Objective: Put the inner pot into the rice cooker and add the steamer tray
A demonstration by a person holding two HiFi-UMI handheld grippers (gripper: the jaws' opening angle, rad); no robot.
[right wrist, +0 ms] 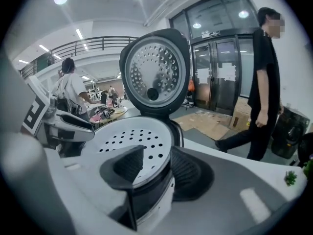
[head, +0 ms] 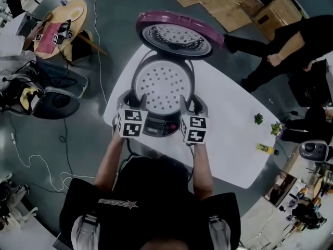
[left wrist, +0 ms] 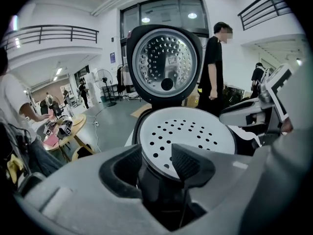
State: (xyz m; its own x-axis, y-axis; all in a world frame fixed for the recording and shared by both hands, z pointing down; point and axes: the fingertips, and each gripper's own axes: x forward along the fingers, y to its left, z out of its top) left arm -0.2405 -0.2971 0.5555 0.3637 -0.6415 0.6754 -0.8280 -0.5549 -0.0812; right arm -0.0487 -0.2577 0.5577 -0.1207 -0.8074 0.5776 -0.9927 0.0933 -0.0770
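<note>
Jaws of the left gripper and the right gripper stand apart astride the steamer tray rim, gripping nothing. The tray lies level inside the open rice cooker, so a release seems intended.

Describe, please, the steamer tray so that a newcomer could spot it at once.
On the white table stands a rice cooker with its lid raised. The steamer tray is the flat white disc with holes lying in its mouth, unlike the shiny metal plate inside the lid.
</note>
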